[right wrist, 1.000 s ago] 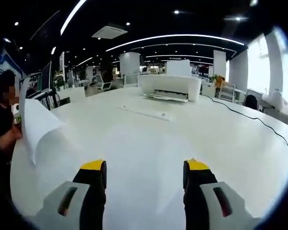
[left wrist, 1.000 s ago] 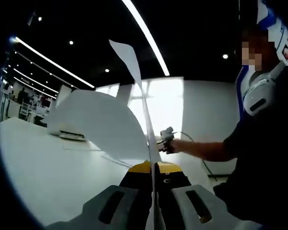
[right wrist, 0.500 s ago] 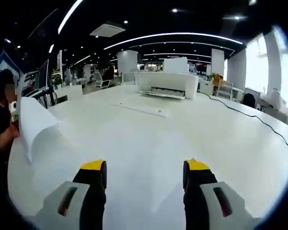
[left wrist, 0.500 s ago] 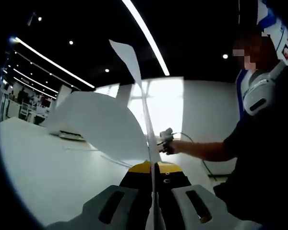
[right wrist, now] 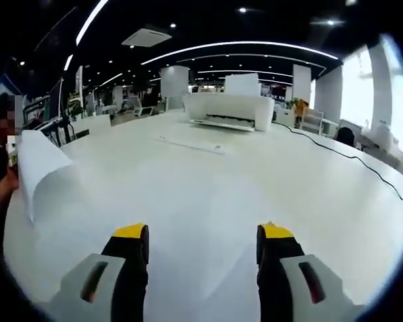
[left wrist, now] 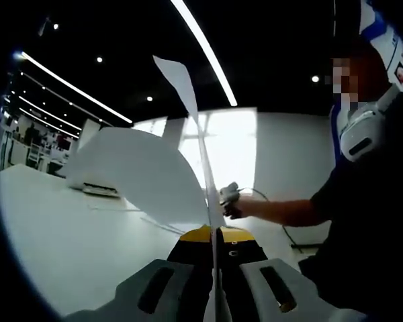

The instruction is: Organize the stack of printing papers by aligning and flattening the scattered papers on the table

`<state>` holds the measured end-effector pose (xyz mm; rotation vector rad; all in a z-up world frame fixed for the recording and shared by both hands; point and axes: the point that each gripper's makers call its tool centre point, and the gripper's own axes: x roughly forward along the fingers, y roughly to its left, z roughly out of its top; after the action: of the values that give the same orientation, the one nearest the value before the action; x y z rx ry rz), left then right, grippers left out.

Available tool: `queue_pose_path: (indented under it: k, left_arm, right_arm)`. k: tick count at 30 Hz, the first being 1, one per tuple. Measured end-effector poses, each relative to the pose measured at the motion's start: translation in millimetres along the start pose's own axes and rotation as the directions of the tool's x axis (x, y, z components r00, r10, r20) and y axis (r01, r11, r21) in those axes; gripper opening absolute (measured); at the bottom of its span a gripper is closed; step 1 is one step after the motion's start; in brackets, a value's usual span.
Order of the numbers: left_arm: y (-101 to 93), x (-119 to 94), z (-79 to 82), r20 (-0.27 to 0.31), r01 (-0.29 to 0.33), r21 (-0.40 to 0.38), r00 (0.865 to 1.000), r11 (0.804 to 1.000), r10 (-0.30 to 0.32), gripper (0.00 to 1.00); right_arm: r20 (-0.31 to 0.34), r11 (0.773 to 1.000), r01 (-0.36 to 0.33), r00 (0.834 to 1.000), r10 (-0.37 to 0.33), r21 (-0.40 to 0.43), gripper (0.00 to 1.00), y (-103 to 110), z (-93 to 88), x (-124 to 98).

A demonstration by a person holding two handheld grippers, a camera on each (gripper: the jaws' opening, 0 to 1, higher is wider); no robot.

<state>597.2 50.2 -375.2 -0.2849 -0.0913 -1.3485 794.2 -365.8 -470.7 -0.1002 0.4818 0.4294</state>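
Left gripper (left wrist: 213, 235), yellow-tipped, grey plastic jaws pressed together, pinching thin white sheets of paper (left wrist: 142, 176) by their edge; sheets held up off the table, floppy, one curling out wide to the left, another standing almost edge-on with a bent tip near the ceiling lights. Right gripper (right wrist: 201, 243) has jaws spread wide, nothing between them, hovering low over the table (right wrist: 208, 181). Table is big, smooth, glossy white, rounded edge, lots of bare surface ahead of the right gripper. In the right gripper view the held paper (right wrist: 35, 169) shows at far left, curved like a scoop, beside the person's hand (right wrist: 1, 193). A flat paper stack (right wrist: 190, 144) lies well out on the table, square-edged, thin, just before the white printer (right wrist: 230, 111), which is boxy with a sheet standing in its rear tray and a dark slot at the front. A black cable (right wrist: 349, 157) trails along the right side of the table. In the left gripper view the person's dark sleeve (left wrist: 363, 215) sits at right, arm reaching out toward the other gripper.
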Motion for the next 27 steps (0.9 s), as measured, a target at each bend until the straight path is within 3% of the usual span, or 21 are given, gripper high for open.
queue_pose_path:
  k: [27]
  left_arm:
    - [2.9, -2, -0.5, -0.002, 0.003, 0.000, 1.000, 1.000, -0.003, 0.06]
  right_arm:
    - [0.023, 0.998, 0.024, 0.999, -0.026, 0.053, 0.61, -15, -3.8, 24]
